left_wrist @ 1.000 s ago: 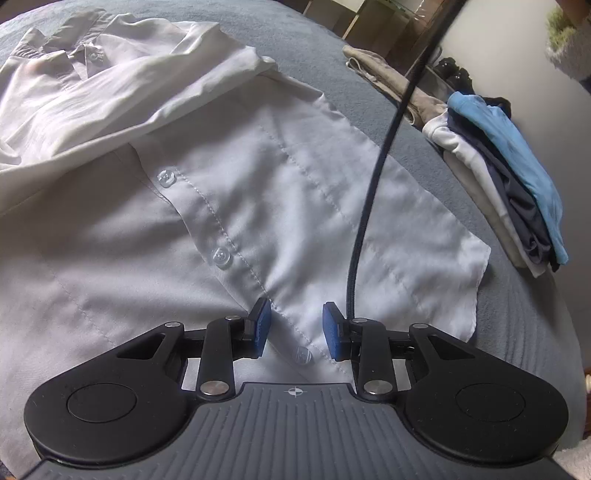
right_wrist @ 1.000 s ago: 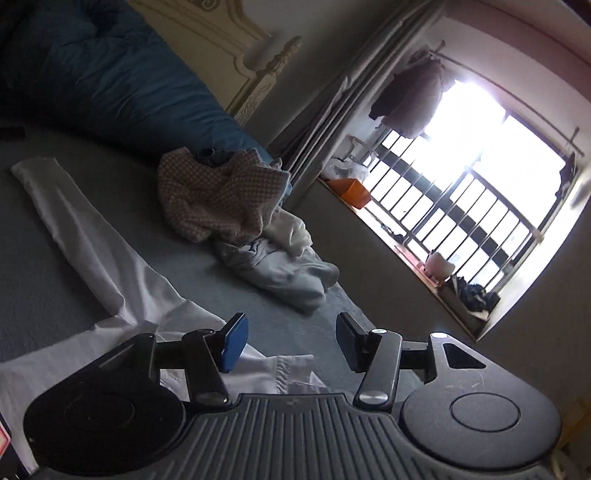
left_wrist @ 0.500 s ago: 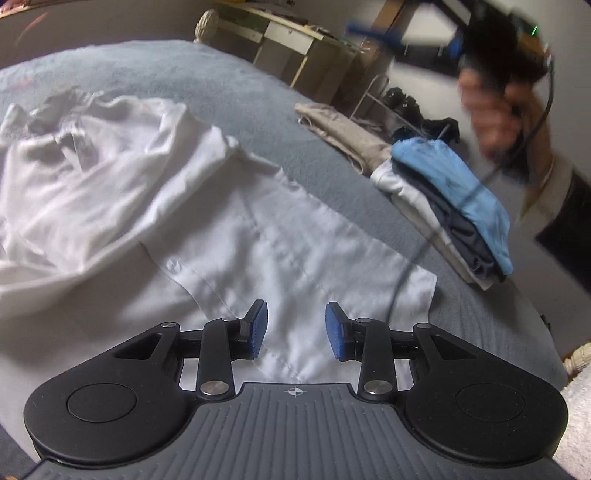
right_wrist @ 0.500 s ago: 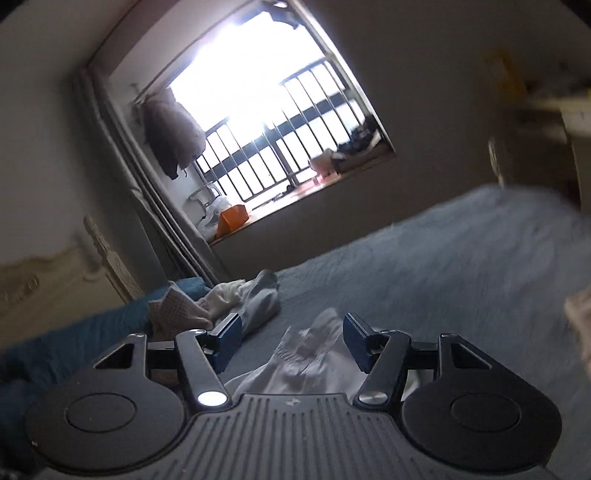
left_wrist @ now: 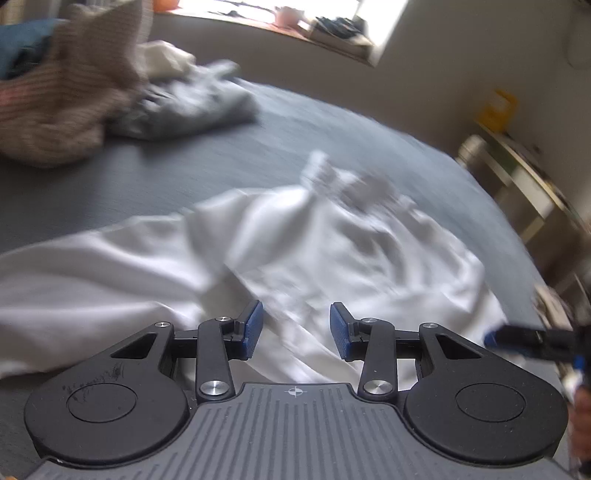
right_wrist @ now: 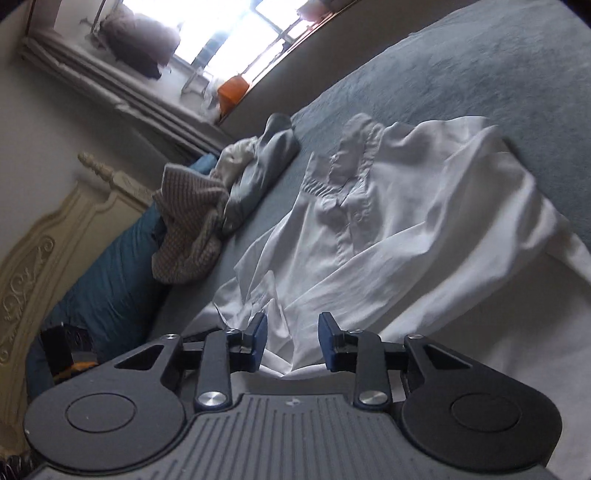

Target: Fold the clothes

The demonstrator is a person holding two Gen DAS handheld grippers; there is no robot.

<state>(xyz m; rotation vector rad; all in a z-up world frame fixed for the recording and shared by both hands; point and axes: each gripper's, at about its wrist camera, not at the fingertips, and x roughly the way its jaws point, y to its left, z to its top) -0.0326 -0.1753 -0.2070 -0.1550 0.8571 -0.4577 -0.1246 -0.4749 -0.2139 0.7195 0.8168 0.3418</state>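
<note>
A white button-up shirt point(left_wrist: 332, 251) lies rumpled on the grey bed cover point(left_wrist: 155, 177); the left wrist view is blurred by motion. My left gripper point(left_wrist: 295, 326) hovers open just above the shirt's near part, nothing between its blue pads. In the right wrist view the same white shirt point(right_wrist: 399, 221) shows its collar and placket, with a cuff bunched near the fingers. My right gripper point(right_wrist: 291, 341) is open over that folded cuff edge, holding nothing. The other gripper's blue-tipped finger point(left_wrist: 517, 338) pokes in at the right edge of the left wrist view.
A pile of unfolded clothes, a brown knit point(right_wrist: 188, 225) and a grey garment point(right_wrist: 258, 173), sits beside a teal pillow point(right_wrist: 110, 280) by the cream headboard point(right_wrist: 44, 254). A window sill point(left_wrist: 280, 22) and a small table point(left_wrist: 517, 177) border the bed.
Both cameras have swung round: the left one turned from the shirt's hem and the folded stack to the collar end and window; the right one dropped from the window down to the shirt.
</note>
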